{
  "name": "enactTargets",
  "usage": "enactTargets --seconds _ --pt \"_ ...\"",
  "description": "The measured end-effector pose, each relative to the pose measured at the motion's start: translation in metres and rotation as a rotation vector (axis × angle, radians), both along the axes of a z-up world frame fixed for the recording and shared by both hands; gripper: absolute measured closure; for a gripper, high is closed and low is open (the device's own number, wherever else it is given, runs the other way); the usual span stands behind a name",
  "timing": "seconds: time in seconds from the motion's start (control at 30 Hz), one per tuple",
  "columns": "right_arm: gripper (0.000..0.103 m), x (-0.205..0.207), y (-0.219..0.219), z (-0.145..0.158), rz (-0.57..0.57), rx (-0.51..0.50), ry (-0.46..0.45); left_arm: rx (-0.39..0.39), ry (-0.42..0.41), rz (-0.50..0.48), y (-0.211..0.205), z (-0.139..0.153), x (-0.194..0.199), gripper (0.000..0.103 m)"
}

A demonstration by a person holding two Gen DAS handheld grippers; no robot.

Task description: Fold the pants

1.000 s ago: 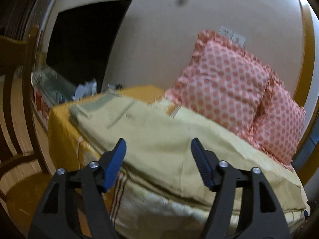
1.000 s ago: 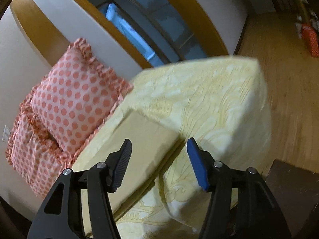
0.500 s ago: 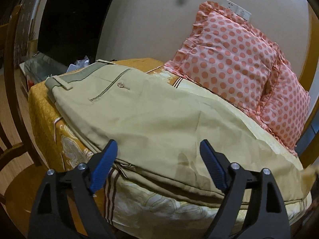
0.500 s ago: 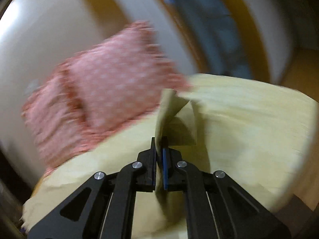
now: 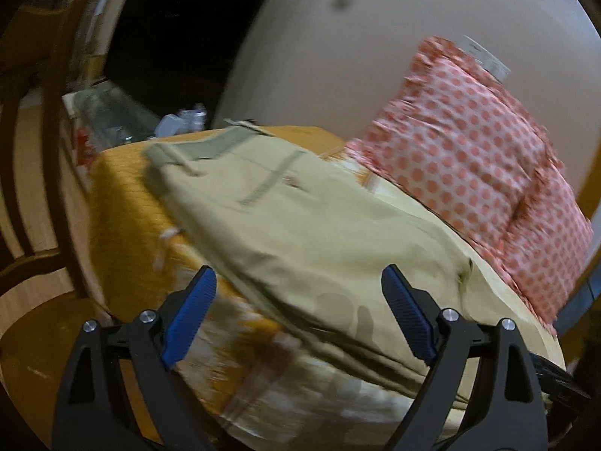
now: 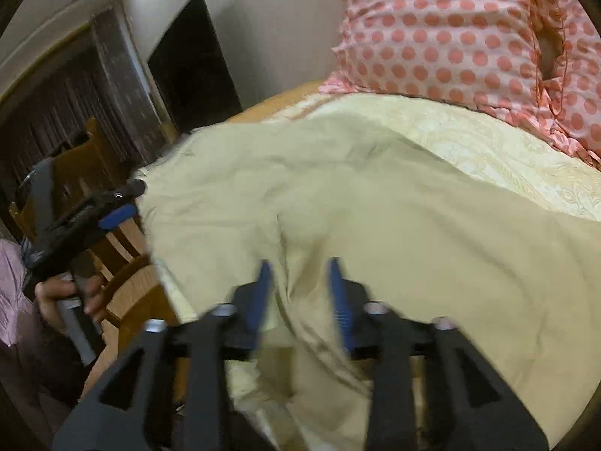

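Khaki pants (image 5: 300, 233) lie spread along the bed, waistband at the far left end, back pocket facing up. In the right wrist view the pants (image 6: 338, 195) cover most of the bed, folded over with a soft ridge. My left gripper (image 5: 298, 297) is open and empty, hovering just off the near edge of the pants. It also shows in the right wrist view (image 6: 112, 206), held in a hand at the left. My right gripper (image 6: 298, 278) is partly open, its jaws astride a fold of the pants, not clamped.
Two pink polka-dot pillows (image 5: 469, 158) lean on the wall behind the bed. The bed has a yellow patterned cover (image 6: 507, 158) and an orange spread (image 5: 124, 203). A wooden chair (image 6: 94, 158) stands at the left. A dark screen (image 5: 180, 41) sits behind.
My right gripper, shut on the pant leg end half a second ago, has swung over the bed and opened partway. The left gripper stayed open and drew back slightly.
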State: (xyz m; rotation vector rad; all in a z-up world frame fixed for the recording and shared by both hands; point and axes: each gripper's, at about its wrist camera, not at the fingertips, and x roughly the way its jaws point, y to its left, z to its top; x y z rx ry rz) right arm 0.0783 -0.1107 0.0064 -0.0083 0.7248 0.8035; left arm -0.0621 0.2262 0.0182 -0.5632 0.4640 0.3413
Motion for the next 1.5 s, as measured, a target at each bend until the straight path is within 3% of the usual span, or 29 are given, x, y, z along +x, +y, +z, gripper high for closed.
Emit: enactTargets --seconds 0.1,0.13,0.23,0.27,0.5,0.8,0.9,0.93,1.0,1.07,1.1,1.17,1.3,1.4,1.5 --pt "0.04 -0.004 -0.024 0.014 -0.094 0.098 -0.056 -0.042 -0.016 0.04 0.018 -0.004 -0.002 0.015" --pt "0.04 -0.001 -0.029 0.014 -0.139 0.085 -0.058 -0.04 -0.012 0.049 0.021 -0.005 0.001 0.015" --pt "0.041 0.019 -0.013 -0.01 -0.177 -0.105 0.031 -0.013 -0.01 0.055 0.029 -0.002 0.007 0.015" --pt "0.04 0.012 -0.013 -0.011 -0.176 -0.107 -0.009 -0.007 -0.011 0.058 0.03 -0.001 0.009 0.015" --pt "0.032 0.0 -0.01 -0.011 -0.149 -0.079 -0.002 0.017 0.05 0.062 0.041 -0.003 0.027 0.016" --pt "0.026 0.016 -0.007 -0.007 -0.13 -0.05 0.012 -0.165 0.004 0.006 0.029 -0.001 0.034 0.017" --pt "0.026 0.013 -0.012 -0.007 -0.121 -0.017 0.019 -0.324 -0.058 0.048 0.053 -0.006 0.028 0.025" --pt "0.026 0.012 -0.013 -0.007 -0.119 -0.011 0.019 -0.352 -0.069 0.059 0.058 -0.007 0.027 0.028" --pt "0.026 0.008 -0.018 -0.007 -0.112 0.005 0.016 -0.386 -0.069 0.095 0.071 -0.009 0.029 0.042" --pt "0.026 0.006 -0.024 -0.006 -0.106 0.023 0.015 -0.384 -0.011 0.115 0.08 -0.013 0.038 0.089" --pt "0.026 0.005 -0.028 -0.004 -0.105 0.032 0.013 -0.381 0.009 0.105 0.084 -0.016 0.043 0.089" --pt "0.026 0.002 -0.041 0.0 -0.119 0.056 0.003 -0.313 0.056 0.088 0.083 -0.005 0.052 0.091" --pt "0.026 -0.007 -0.085 0.015 -0.198 0.122 -0.049 -0.015 0.058 -0.028 0.035 0.061 0.079 0.092" --pt "0.026 -0.014 -0.126 0.028 -0.307 0.174 -0.096 0.184 -0.01 -0.25 -0.042 0.117 0.105 0.092" --pt "0.026 -0.017 -0.169 0.036 -0.422 0.249 -0.103 0.329 -0.083 -0.518 -0.135 0.14 0.115 0.091"
